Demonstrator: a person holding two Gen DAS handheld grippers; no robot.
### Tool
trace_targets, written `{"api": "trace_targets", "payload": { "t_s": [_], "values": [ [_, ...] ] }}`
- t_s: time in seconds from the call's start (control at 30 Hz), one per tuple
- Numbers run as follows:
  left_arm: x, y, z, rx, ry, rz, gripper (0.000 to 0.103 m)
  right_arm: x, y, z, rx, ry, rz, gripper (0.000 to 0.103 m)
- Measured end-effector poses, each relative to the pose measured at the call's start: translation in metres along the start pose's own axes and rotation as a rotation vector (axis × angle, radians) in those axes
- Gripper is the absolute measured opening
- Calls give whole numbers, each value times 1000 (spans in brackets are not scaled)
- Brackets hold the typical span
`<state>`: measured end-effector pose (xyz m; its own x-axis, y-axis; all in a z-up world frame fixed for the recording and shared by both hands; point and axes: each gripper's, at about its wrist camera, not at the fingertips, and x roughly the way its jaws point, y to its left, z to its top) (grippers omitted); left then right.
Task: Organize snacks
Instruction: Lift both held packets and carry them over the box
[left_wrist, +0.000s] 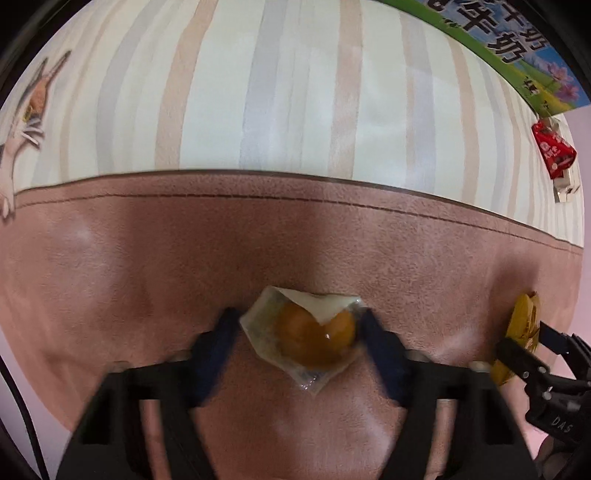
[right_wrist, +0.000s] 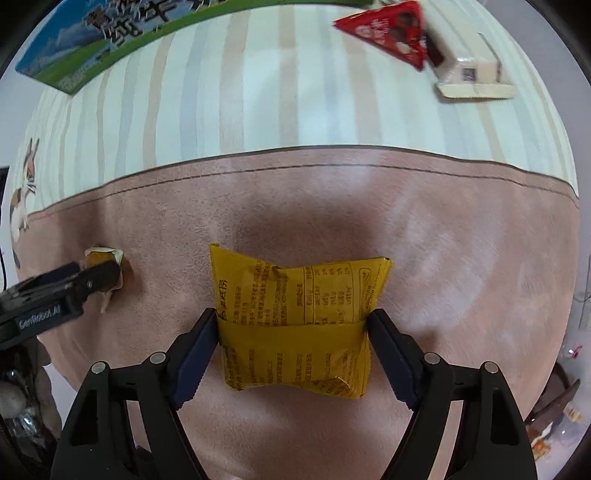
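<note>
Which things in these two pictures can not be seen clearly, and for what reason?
- Green milk box: cut off by the top edge in both wrist views.
- Yellow packet: in the left wrist view, half hidden by the right gripper.
- Clear packet with an orange piece: in the right wrist view, mostly covered by the left gripper.
- Small print on the white box: blurred.

Clear-wrapped orange snack and yellow packet lie flat, apart.
</note>
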<state>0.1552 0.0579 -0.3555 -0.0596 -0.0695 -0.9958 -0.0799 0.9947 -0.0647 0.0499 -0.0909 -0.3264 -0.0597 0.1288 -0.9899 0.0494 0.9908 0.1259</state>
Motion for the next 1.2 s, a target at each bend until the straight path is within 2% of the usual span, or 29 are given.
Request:
{"api": "trace_targets", "payload": {
  "t_s": [0.13,0.3,0.43,0.6,0.83,1.03,1.2],
  "values": [
    [-2,3,-4,-11,-3,-18,44,6,8,3,-16,11,-16,84],
    [-9,5,-8,-25,-5,-46,41,0,15,5,-22,-14,-4,71],
    [-23,14,-13,-32,-26,-81,41,-4,21,-1,-8,-36,32,67],
    [-52,15,-14,-36,-67,-137,41,-30,14,-5,2,-76,84,66],
    [-120,-5,4,8,-177,-218,41,-88,16,2,-23,-167,157,65],
    [-181,-28,46,71,-266,-259,41,-162,20,37,-57,-298,213,65],
    [-216,-39,85,109,-329,-249,41,-210,39,96,-51,-412,235,65]
  ]
}}
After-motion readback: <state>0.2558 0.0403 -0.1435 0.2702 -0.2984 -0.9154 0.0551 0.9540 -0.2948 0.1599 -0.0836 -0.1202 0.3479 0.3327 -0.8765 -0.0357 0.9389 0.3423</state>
